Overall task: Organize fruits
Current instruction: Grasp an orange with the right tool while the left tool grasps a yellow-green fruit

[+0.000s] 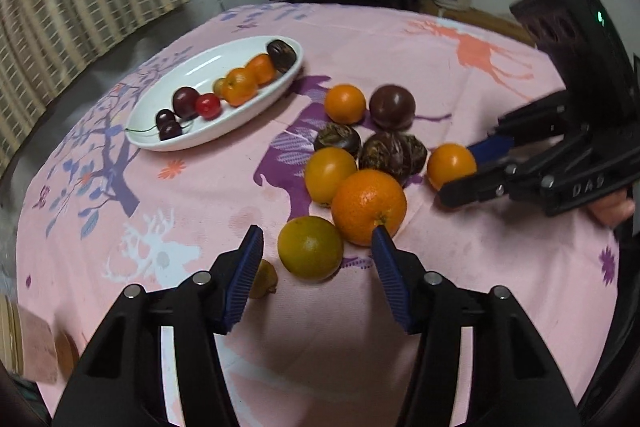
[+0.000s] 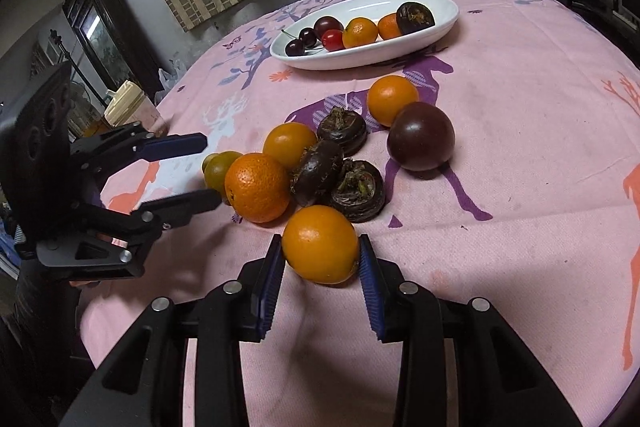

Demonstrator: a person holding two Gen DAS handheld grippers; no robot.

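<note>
Our right gripper (image 2: 320, 259) pinches an orange fruit (image 2: 320, 244); our left gripper (image 1: 318, 239) gapes empty, greenish citrus (image 1: 310, 248) at twelve o'clock.

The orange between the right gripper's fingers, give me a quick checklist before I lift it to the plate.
1. Orange centred between the right gripper fingers: ok.
2. Pads touching both sides: cannot tell.
3. Neighbouring water chestnut apart from the orange: ok.
4. Free space on the white plate: ok, its right end is bare.
5. Left gripper out of the path: ok, open around a greenish citrus.
</note>
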